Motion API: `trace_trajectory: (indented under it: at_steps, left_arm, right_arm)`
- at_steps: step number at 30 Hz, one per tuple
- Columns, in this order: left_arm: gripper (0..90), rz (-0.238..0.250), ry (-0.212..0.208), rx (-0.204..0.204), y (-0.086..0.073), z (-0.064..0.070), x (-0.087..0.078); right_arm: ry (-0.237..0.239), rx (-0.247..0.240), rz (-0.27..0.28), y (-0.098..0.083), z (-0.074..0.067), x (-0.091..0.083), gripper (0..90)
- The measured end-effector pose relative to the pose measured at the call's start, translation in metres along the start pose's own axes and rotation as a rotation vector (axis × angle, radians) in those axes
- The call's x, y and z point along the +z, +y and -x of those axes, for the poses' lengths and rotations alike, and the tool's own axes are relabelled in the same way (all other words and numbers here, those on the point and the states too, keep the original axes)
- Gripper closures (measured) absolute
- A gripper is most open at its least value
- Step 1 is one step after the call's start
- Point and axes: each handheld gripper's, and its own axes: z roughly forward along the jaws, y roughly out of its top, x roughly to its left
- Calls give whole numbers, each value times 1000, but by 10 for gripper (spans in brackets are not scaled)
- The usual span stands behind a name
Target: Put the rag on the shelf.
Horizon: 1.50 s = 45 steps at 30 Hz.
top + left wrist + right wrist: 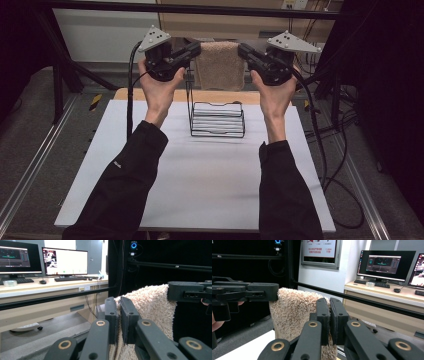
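Above the wire rack (218, 120), both grippers' jaws clamp the beige towel (220, 65) at its top corners.

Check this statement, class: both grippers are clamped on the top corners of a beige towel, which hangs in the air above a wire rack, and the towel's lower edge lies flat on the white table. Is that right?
Not quite. The towel does not reach the table; in the high view it hangs free behind and above the wire rack. The rest holds: the left gripper and the right gripper each pinch a top corner.
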Motion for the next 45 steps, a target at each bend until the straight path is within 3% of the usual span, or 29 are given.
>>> trace_trajectory:
  at_steps: [8, 13, 24, 38, 45]
  left_arm:
    - [844, 7, -16, -16, -2, -4, 5]
    - [843, 12, 2, 9, -2, -6, 6]
    - [844, -2, 23, 19, -4, -17, 22]
    - [844, 15, 36, 26, -12, -28, 36]
    - [843, -8, 24, 24, -22, -29, 40]
  right_arm:
    - [-8, 3, 0, 0, 6, 8, 867]
    - [-5, -5, 1, 0, 7, 10, 866]
    - [-18, -1, -10, -4, 17, 30, 866]
    - [-21, 3, -6, -10, 28, 47, 867]
    - [-27, 0, -21, -19, 32, 50, 866]
